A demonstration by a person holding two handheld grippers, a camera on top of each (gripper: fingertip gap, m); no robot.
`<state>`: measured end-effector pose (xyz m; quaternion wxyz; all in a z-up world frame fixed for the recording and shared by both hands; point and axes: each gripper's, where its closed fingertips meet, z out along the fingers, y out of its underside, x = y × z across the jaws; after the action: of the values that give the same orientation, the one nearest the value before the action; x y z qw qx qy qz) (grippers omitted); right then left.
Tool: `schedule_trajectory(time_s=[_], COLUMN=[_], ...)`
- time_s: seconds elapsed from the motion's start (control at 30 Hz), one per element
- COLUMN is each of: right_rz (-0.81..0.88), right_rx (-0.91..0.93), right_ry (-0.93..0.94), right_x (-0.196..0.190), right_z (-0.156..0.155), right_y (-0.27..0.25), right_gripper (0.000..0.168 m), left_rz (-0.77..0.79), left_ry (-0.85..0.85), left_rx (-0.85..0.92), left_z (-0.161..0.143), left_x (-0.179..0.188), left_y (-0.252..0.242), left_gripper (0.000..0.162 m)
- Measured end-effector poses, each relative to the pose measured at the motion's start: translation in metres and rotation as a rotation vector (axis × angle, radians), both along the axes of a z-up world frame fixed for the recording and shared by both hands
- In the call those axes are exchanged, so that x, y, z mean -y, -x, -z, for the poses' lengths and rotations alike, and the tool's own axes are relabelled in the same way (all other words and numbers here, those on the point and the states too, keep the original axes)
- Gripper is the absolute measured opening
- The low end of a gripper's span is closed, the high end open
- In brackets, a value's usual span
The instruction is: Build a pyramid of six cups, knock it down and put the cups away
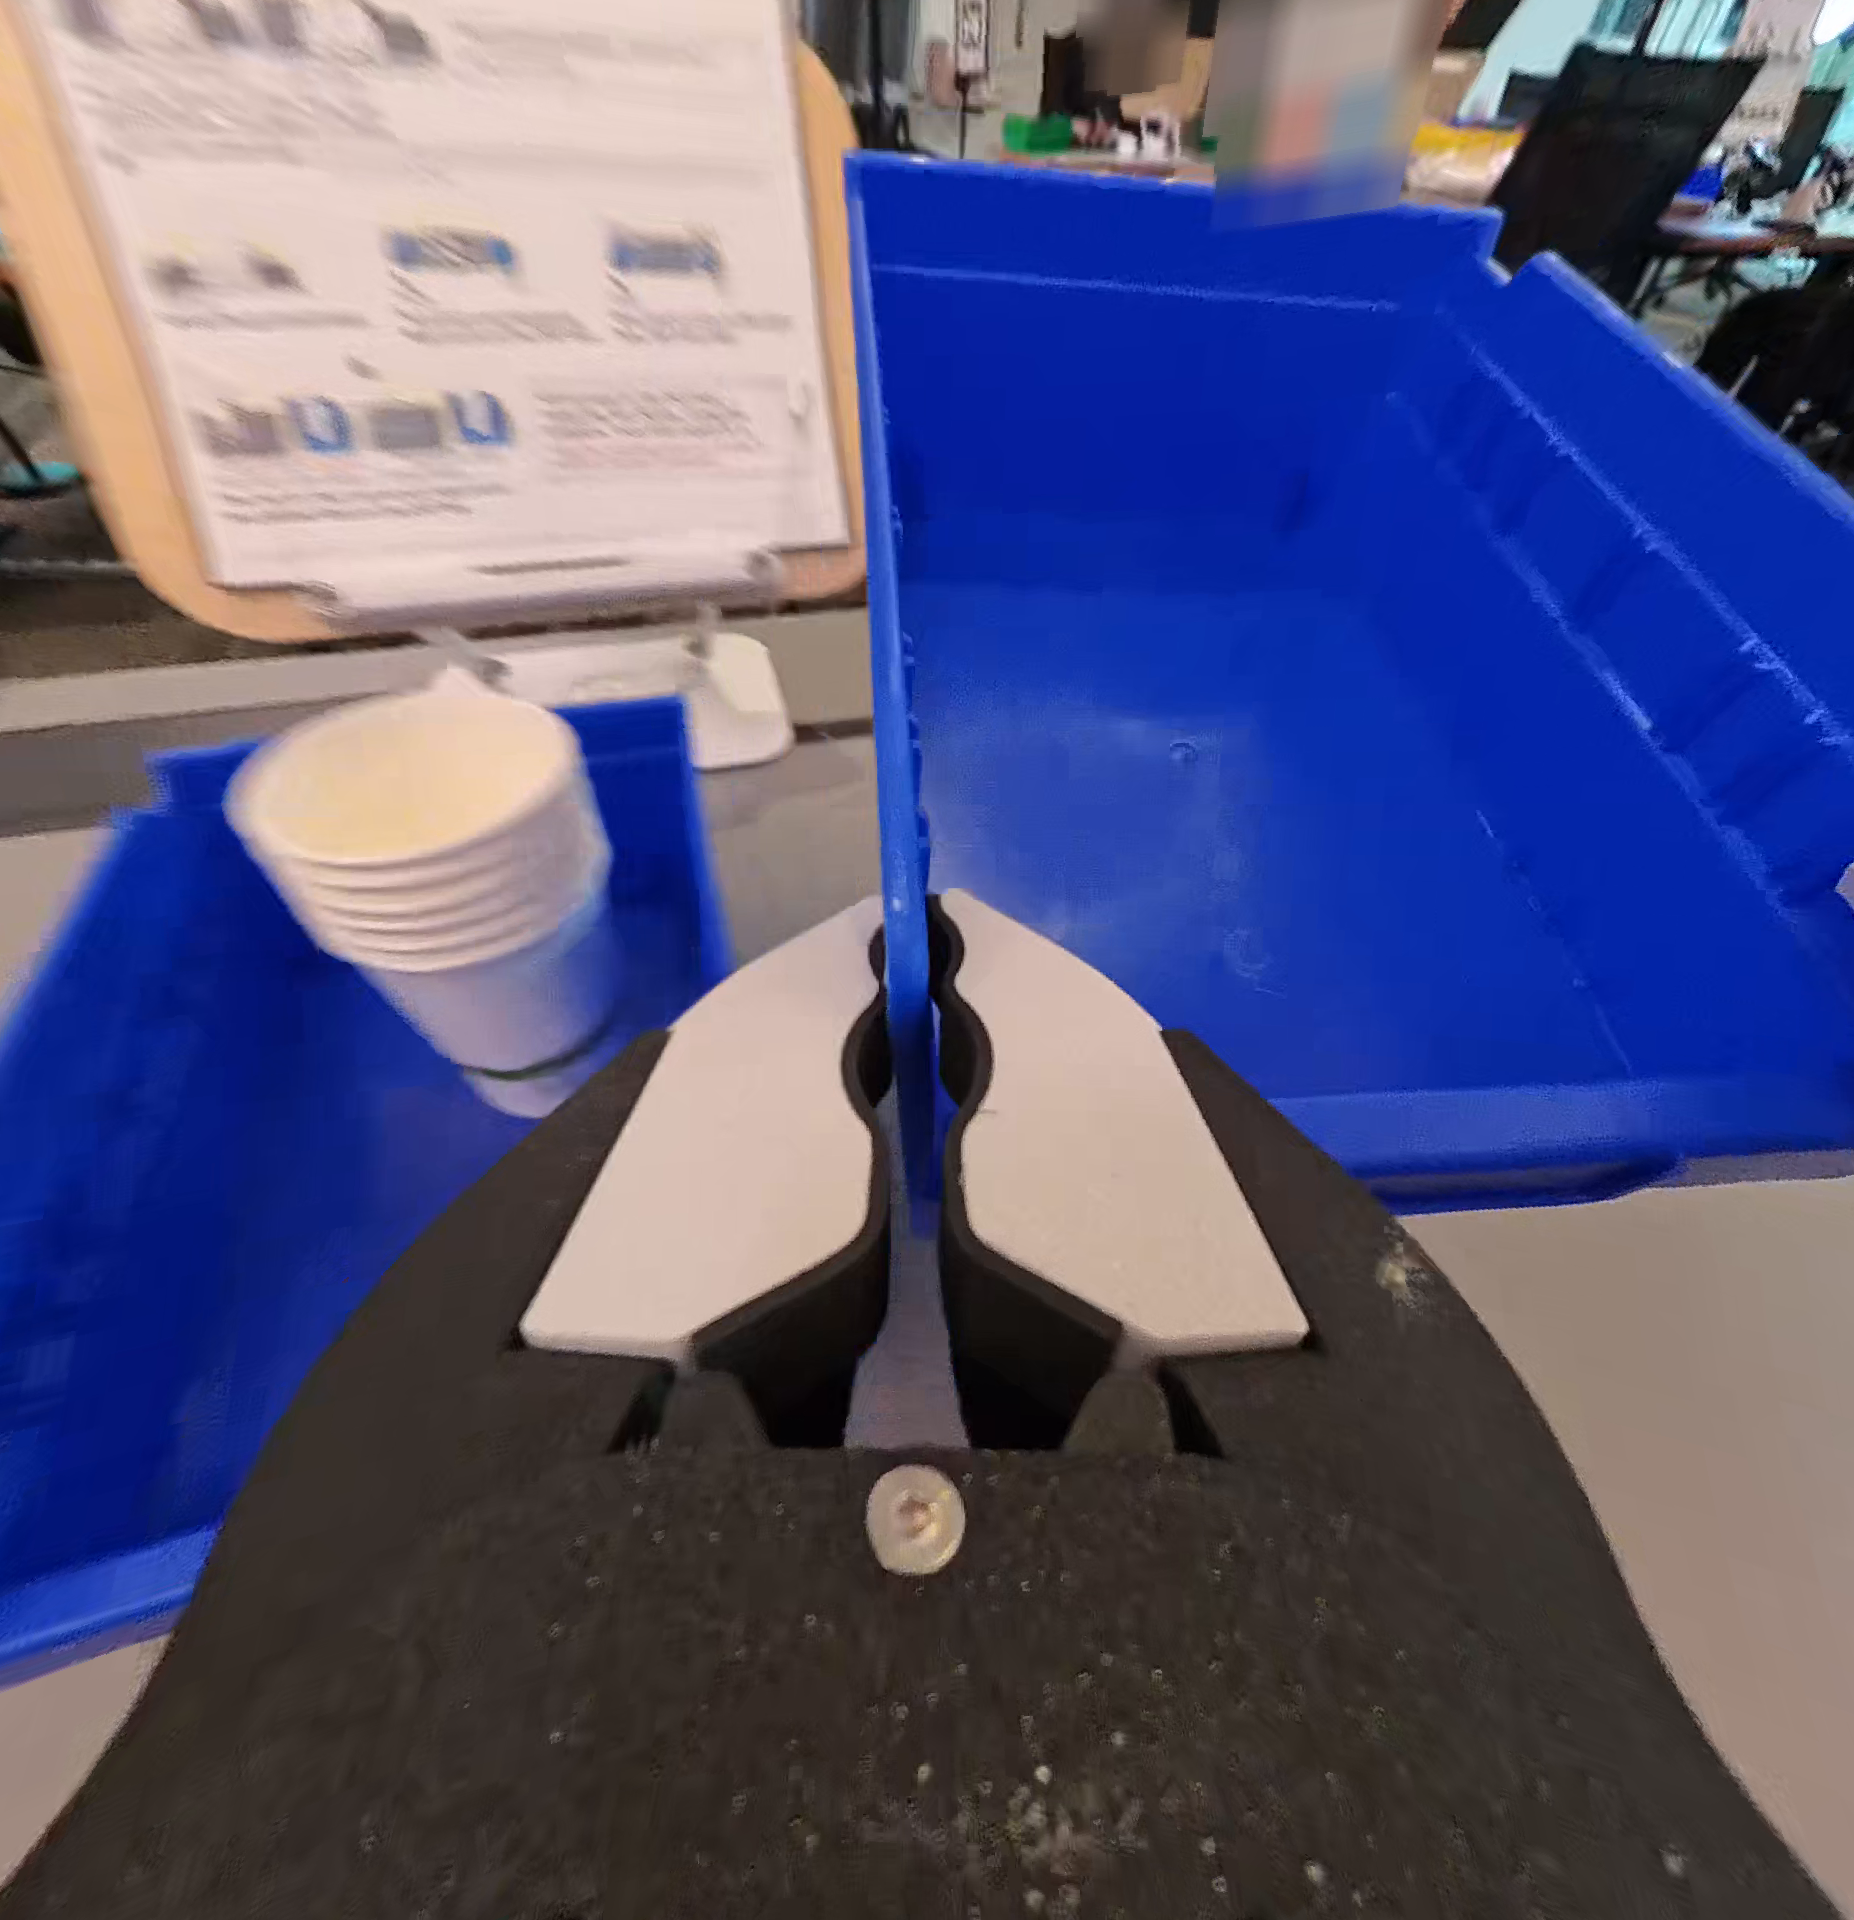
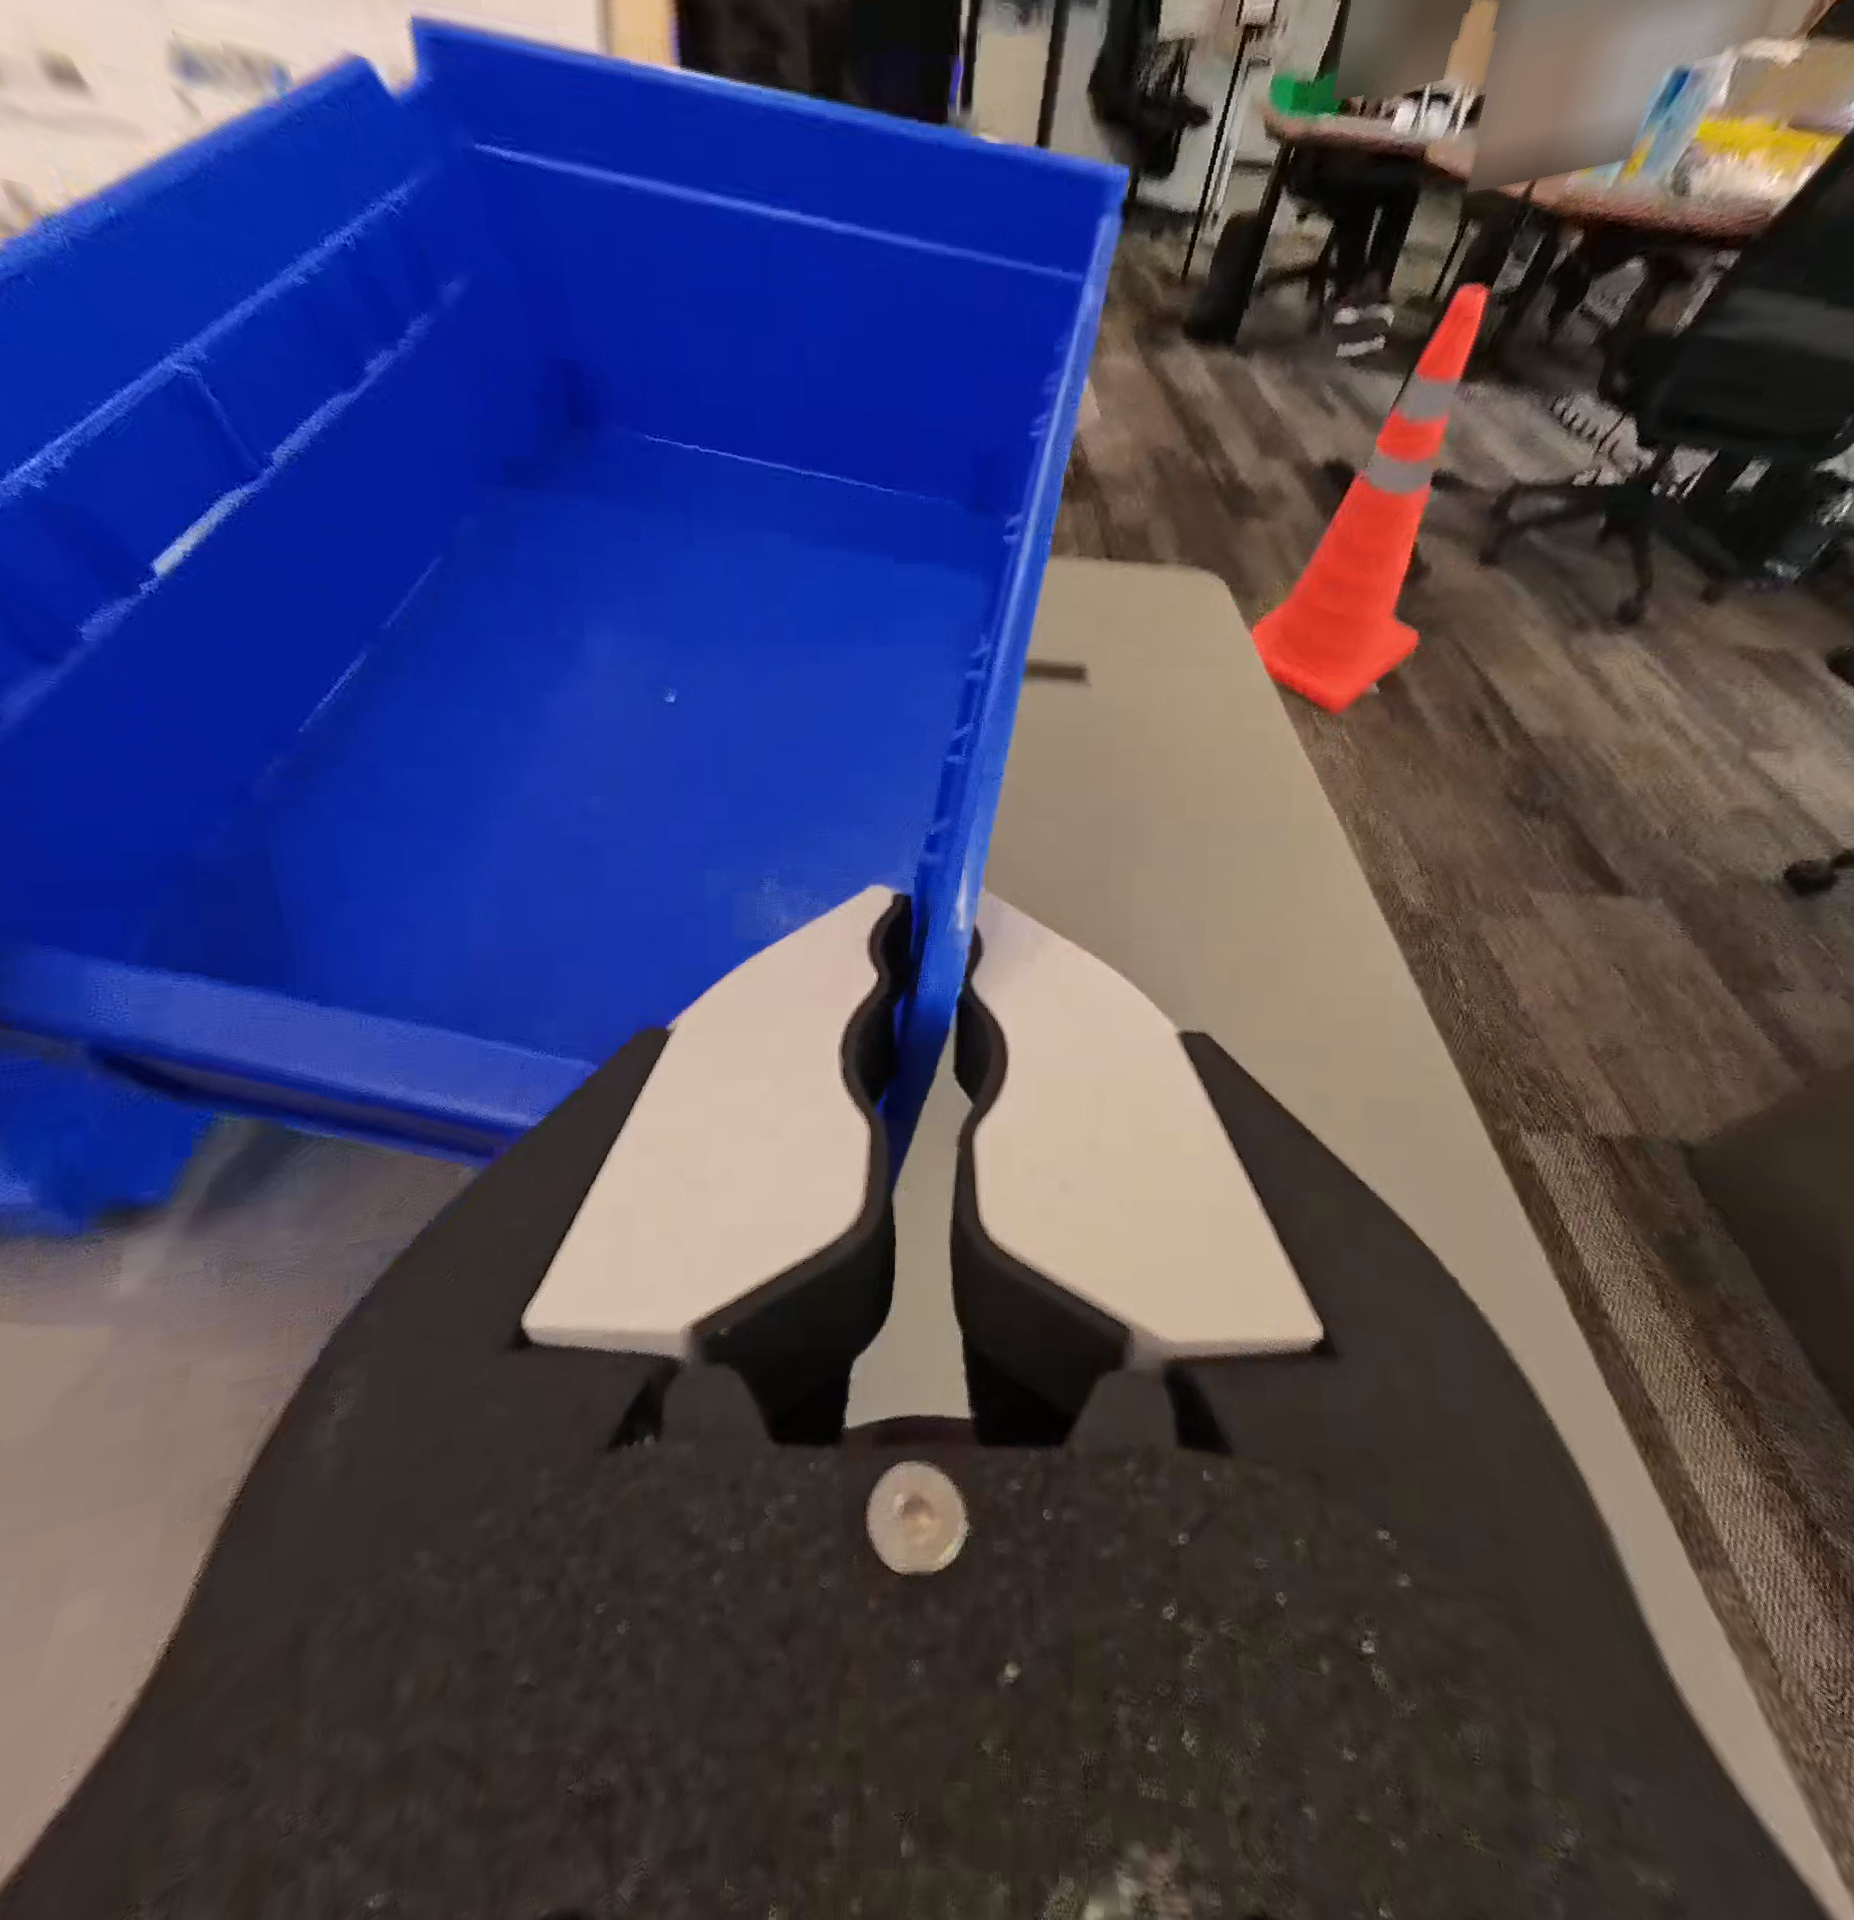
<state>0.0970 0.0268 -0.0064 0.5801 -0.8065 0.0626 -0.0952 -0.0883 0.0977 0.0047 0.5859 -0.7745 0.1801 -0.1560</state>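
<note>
The left gripper point(image 1: 910, 925) is clamped on the thin side wall of a large blue bin point(image 1: 1266, 790), one finger inside the bin and one outside. The bin's bare floor opens to the right of this gripper, and the bin looks raised and tilted above the grey desk point(image 1: 1629, 1351). To the left of the gripper, close by, a nested stack of white paper cups point(image 1: 435, 883) leans on its side inside a second, lower blue bin point(image 1: 102, 1195) that sits on the desk. Beyond that bin, ahead of the gripper, a printed sheet point(image 1: 435, 291) stands on a pale holder.

The right gripper point(image 2: 933, 925) is closed on the opposite side wall of the same large blue bin point(image 2: 590, 623), whose interior lies to its left. To the right of this gripper the desk point(image 2: 1141, 779) ends, and farther out an orange traffic cone point(image 2: 1359, 561) stands on the wood-look floor point(image 2: 1525, 831).
</note>
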Motion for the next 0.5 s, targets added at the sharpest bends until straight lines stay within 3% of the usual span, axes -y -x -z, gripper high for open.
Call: schedule_trajectory(time_s=[0.1,0.23,0.37,0.5], right_rz=[0.016,-0.022,-0.029,-0.045], right_rx=[-0.035,-0.107,-0.113,-0.167], right_ry=[0.032,0.104,0.132,0.076], right_x=[0.009,0.006,0.003,0.0], right_z=[0.043,0.091,0.119,0.121], right_y=[-0.049,-0.086,-0.113,-0.127], right_gripper=[0.005,0.005,0.004,0.004], left_rz=[0.027,0.031,0.078,0.172], left_ry=[0.067,0.129,0.206,0.26], left_rx=[-0.017,-0.043,-0.063,-0.007], left_z=[0.047,0.091,0.123,0.14], left_x=[0.001,0.008,0.018,0.037], left_y=[-0.055,-0.092,-0.117,-0.136], left_gripper=[0.002,0.003,0.007,0.032])
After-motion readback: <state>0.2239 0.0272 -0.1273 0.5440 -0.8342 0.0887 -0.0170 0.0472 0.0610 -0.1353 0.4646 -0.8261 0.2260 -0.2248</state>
